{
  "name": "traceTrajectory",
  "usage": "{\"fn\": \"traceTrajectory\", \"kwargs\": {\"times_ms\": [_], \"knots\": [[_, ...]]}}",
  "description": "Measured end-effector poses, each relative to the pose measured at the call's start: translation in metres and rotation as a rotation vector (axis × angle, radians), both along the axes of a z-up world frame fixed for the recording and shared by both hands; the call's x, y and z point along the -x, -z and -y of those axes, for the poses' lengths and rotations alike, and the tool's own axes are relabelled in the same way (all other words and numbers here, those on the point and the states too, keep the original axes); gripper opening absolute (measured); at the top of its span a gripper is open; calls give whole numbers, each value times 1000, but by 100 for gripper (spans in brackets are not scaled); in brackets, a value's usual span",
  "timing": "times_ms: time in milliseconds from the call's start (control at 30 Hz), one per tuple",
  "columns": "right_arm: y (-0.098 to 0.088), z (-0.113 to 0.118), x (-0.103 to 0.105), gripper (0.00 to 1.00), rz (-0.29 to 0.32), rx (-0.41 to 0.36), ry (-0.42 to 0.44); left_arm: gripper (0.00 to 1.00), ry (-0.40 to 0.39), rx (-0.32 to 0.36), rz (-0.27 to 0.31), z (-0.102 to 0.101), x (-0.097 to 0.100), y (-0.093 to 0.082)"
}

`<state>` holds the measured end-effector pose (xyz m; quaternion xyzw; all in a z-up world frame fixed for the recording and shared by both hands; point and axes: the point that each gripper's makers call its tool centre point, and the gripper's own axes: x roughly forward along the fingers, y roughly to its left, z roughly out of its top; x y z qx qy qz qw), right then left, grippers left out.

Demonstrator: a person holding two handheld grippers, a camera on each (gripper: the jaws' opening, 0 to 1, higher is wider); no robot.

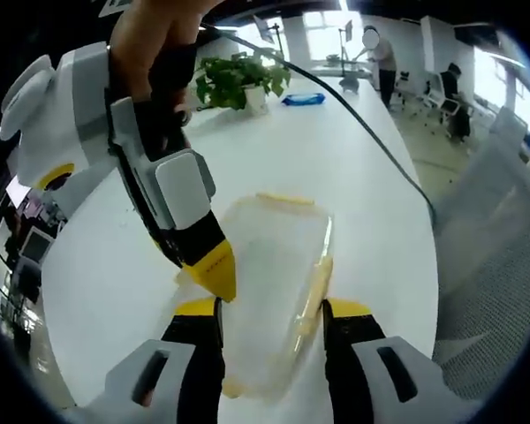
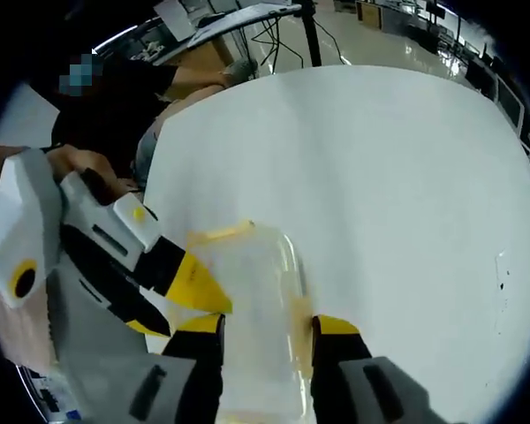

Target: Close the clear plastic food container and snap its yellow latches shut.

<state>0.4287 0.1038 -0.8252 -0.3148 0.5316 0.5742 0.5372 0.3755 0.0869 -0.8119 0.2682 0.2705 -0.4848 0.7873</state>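
Clear plastic food container (image 1: 274,283) flat on white table (image 1: 353,168), lid on, yellow latches (image 1: 285,199) visible at far end and along one side. Left gripper (image 1: 272,311) low over near end, jaws apart, straddling the container. Right gripper (image 1: 214,269) reaching in from upper left of left gripper view, yellow tip at container's edge; contact unclear. In right gripper view, right gripper (image 2: 267,324) jaws likewise apart astride container (image 2: 252,300). Potted plant (image 1: 240,81) and blue object (image 1: 302,99) at far end of table.
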Motion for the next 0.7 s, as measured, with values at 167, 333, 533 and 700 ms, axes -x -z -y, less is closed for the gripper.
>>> {"fn": "traceTrajectory", "kwargs": {"times_ms": [167, 333, 533, 700], "knots": [[0, 1, 0, 36, -12, 1, 9, 41, -13, 21, 7, 1, 0, 1], [0, 1, 0, 36, -24, 4, 8, 42, -8, 8, 24, 2, -1, 1], [1, 2, 0, 36, -38, 13, 1, 42, -8, -2, 54, 3, 0, 4], [2, 2, 0, 36, -55, 18, 5, 42, -15, 9, 39, 3, -1, 5]]}}
